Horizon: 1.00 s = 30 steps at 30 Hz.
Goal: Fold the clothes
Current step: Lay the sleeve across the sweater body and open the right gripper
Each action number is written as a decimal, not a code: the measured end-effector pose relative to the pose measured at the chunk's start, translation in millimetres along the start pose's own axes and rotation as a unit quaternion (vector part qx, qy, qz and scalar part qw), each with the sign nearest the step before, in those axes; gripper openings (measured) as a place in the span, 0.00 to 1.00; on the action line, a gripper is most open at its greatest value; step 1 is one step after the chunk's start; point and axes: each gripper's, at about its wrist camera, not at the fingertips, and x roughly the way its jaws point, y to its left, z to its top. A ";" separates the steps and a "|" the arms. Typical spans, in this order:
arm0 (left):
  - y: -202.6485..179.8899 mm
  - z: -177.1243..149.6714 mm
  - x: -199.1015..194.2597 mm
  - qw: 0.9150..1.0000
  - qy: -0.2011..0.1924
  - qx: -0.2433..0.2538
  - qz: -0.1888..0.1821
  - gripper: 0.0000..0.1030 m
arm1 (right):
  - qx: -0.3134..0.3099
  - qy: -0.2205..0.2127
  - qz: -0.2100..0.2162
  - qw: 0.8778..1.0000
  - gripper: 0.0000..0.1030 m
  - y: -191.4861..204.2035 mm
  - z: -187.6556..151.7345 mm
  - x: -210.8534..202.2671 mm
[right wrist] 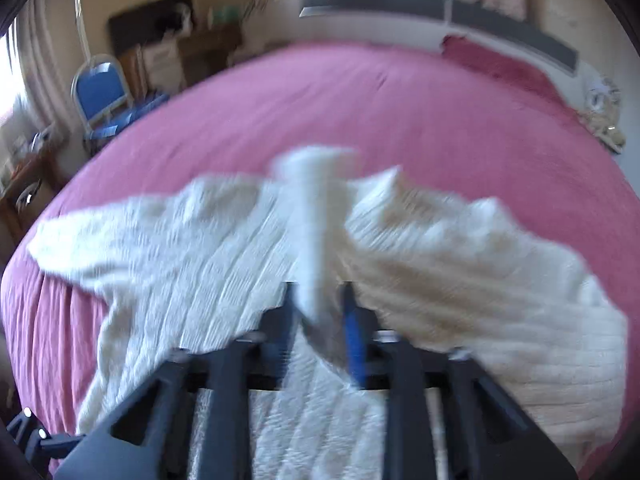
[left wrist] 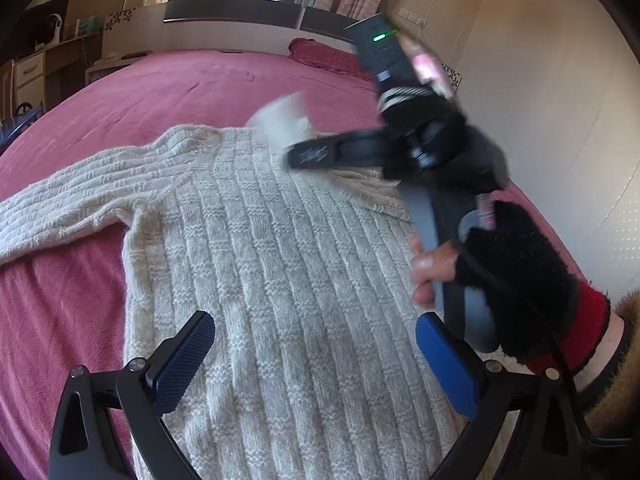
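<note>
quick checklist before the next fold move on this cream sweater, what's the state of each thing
1. Cream knitted sweater lies flat on the pink bed cover: ok for the body; the right part looks bunched in the right wrist view.
2. Right gripper has the sleeve end between its fingers: ok, the cloth is there; whether the pads press on it: cannot tell, blurred.
3. Left gripper free and open over the sweater body: ok.
4. Left-side sleeve spread out to the side, not yet folded in: not ok.
5. Picture sharp enough to place the sleeve: not ok in the right wrist view.
</note>
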 end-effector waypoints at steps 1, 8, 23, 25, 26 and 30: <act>0.2 -0.3 -0.1 1.000 0.001 0.001 0.002 1.00 | -0.004 0.006 0.009 1.000 0.53 3.3 -2.1 3.8; 3.3 0.0 -1.5 1.000 -0.003 -0.002 0.005 1.00 | 0.010 -0.021 0.043 0.999 0.53 0.1 -4.6 -14.9; -5.6 -0.5 1.6 1.000 0.005 0.011 0.009 1.00 | 0.219 -0.077 -0.120 0.965 0.53 -173.6 -62.9 -97.9; -5.1 -1.5 1.9 1.000 0.008 0.011 0.012 1.00 | 0.263 -0.121 -0.106 0.951 0.53 -183.7 -69.2 -116.6; -3.8 -1.3 1.7 1.000 0.008 0.008 0.013 1.00 | 0.279 -0.145 -0.107 0.943 0.53 -188.4 -73.0 -129.3; -3.2 -0.4 2.6 1.000 0.008 0.001 0.007 1.00 | 0.329 -0.139 -0.076 0.931 0.55 -220.0 -88.1 -129.8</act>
